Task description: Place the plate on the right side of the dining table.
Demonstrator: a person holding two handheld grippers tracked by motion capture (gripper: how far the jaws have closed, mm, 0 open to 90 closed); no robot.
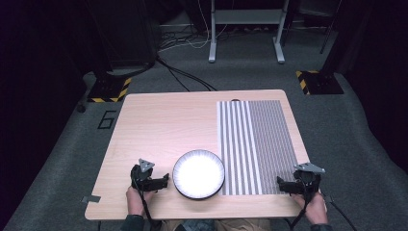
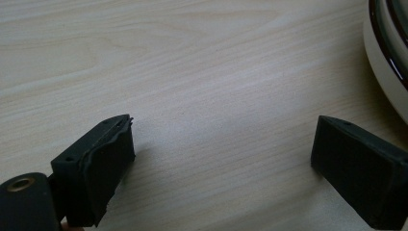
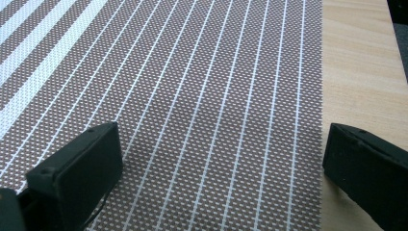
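Two grippers wide open, empty. Left gripper (image 1: 163, 182) sits just beside the plate (image 1: 198, 173); right gripper (image 1: 281, 184) rests over the striped mat's (image 1: 255, 144) near corner, farther from plate.

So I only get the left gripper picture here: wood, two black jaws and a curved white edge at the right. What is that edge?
Observer: It is the rim of a round white plate with a dark edge, near the front of the table, just right of the left gripper.
Operator: Anything else on the table?
Observer: Yes, a striped placemat covers the right part, and the plate's right edge touches or slightly overlaps it.
Operator: And the other hand?
Observer: The right gripper sits at the mat's front right corner, jaws wide apart, with the mat's weave and a strip of bare wood between them.
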